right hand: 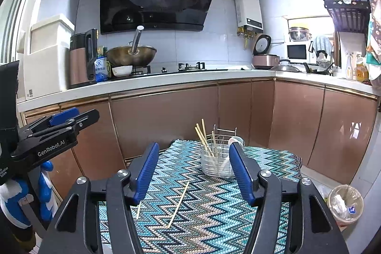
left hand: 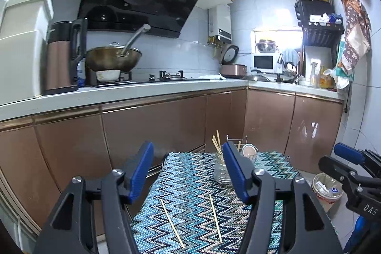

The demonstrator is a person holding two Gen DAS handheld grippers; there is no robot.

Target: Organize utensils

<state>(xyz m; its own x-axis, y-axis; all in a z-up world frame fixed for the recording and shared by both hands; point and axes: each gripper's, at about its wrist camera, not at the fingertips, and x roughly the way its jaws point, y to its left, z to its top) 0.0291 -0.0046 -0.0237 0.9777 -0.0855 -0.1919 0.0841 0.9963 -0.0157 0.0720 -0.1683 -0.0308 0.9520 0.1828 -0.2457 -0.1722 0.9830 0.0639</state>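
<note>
Two loose wooden chopsticks lie on the zigzag-patterned cloth (left hand: 190,182): one on the left (left hand: 172,223) and one on the right (left hand: 215,218). In the right wrist view they show too, one long (right hand: 179,204) and one partly hidden by my left finger (right hand: 138,210). A clear glass jar (left hand: 221,170) (right hand: 215,163) holds several chopsticks at the table's far end. My left gripper (left hand: 188,170) is open and empty above the near cloth. My right gripper (right hand: 194,173) is open and empty, beside the left one.
A wire rack (right hand: 225,132) with a small bowl (left hand: 249,151) stands behind the jar. A bin with a plastic liner (right hand: 345,202) sits on the floor at the right. Brown kitchen cabinets (left hand: 154,125) and the counter lie beyond the table.
</note>
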